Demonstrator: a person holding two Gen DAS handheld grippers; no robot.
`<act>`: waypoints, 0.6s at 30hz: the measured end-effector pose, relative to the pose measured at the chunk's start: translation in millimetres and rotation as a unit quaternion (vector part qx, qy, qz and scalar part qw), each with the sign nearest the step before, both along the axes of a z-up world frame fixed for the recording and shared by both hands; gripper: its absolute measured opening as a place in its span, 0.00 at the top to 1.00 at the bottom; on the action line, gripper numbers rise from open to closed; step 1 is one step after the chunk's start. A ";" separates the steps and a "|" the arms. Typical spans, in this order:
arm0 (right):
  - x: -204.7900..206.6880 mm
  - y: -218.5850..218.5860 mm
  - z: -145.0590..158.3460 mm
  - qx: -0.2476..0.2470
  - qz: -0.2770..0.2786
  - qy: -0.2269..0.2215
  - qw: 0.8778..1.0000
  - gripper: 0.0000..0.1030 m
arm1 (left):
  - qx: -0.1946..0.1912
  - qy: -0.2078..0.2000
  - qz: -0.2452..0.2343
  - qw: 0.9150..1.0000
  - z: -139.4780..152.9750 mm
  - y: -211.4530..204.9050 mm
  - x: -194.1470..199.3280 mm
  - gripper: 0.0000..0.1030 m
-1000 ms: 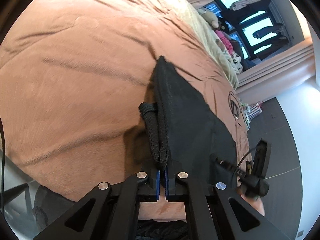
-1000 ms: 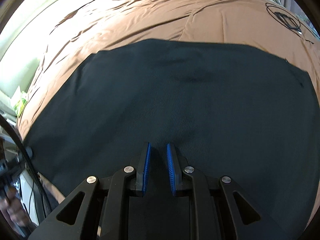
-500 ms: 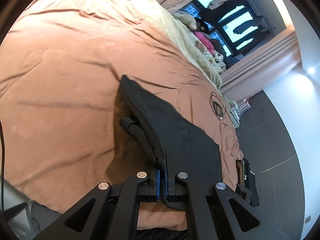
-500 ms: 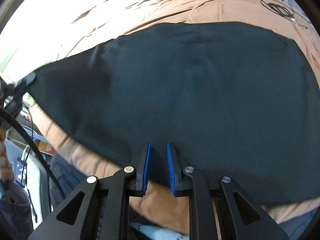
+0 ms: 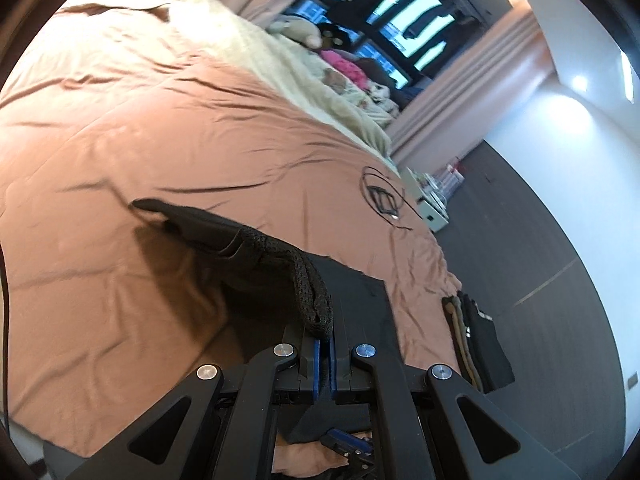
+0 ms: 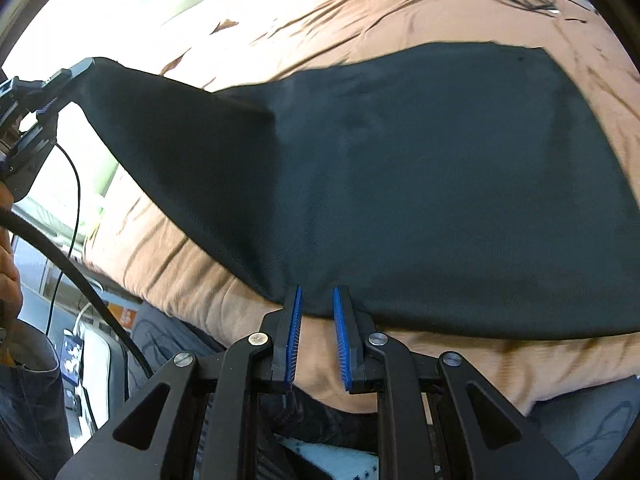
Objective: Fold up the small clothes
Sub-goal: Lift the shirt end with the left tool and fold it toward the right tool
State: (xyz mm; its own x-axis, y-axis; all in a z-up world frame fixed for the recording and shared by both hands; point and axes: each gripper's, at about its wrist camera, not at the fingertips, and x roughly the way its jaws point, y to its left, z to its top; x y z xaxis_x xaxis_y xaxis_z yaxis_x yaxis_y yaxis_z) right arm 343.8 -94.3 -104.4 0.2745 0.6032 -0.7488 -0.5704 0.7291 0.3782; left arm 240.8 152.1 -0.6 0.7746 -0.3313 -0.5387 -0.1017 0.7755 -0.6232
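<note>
A black garment [image 6: 420, 180] lies spread on the brown bed cover [image 6: 192, 276]. My left gripper [image 5: 326, 336] is shut on its mesh-lined edge [image 5: 308, 284] and holds that corner lifted off the bed, so the cloth [image 5: 216, 232] drapes down from it. In the right wrist view the left gripper [image 6: 44, 92] shows at the upper left with the raised corner. My right gripper [image 6: 318, 292] hovers at the garment's near hem with a narrow gap between its blue pads [image 6: 294, 332]. Nothing is pinched between them.
A coiled black cable [image 5: 382, 200] lies on the bed cover [image 5: 140, 120] beyond the garment. A stack of folded clothes [image 5: 476, 340] sits at the bed's right edge. A pale blanket [image 5: 288, 64] and soft toys [image 5: 300, 32] lie near the window. A person's hand [image 6: 8, 276] is at the left.
The left gripper has risen and rolled, lifting the garment's corner off the bed. The right gripper has drawn back from the middle of the cloth to its near hem.
</note>
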 end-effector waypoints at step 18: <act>5.1 -105.3 23.0 0.036 -0.075 -0.018 0.996 0.87 | 0.027 0.021 -0.116 0.993 1.5 -111.1 66.7 0.98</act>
